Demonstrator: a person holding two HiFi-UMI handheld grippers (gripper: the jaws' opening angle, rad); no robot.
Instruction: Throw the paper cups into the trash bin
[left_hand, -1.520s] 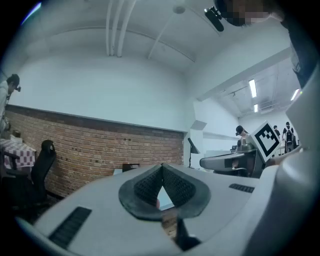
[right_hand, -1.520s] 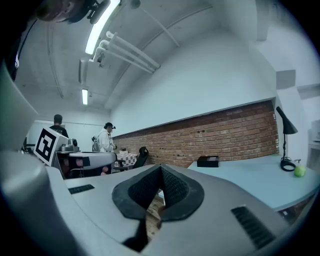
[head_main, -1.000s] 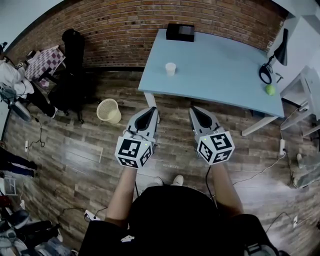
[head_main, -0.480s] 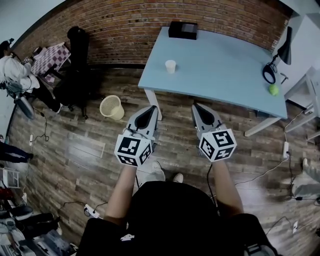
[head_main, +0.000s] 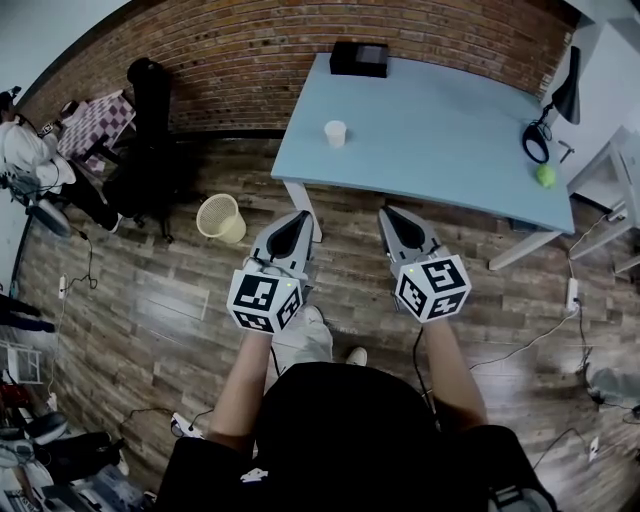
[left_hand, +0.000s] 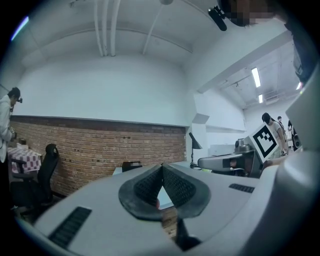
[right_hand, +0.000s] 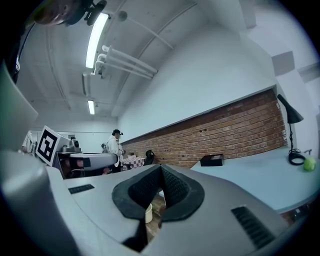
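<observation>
On the blue worktop (head_main: 450, 140), a white paper cup (head_main: 335, 133) stands upright near the left edge. Short of the worktop, the left tool (head_main: 302, 218) and right tool (head_main: 387, 214) are both closed and empty. On the wooden floor (head_main: 150, 300), left of the worktop, stands the trash bin (head_main: 220, 218).

The light blue table (head_main: 440, 120) carries a paper cup (head_main: 335, 133) near its left edge, a black box (head_main: 360, 60) at the far edge and a green ball (head_main: 545, 176) at the right, and the trash bin (head_main: 221, 218) stands on the wooden floor (head_main: 150, 300) left of it.
</observation>
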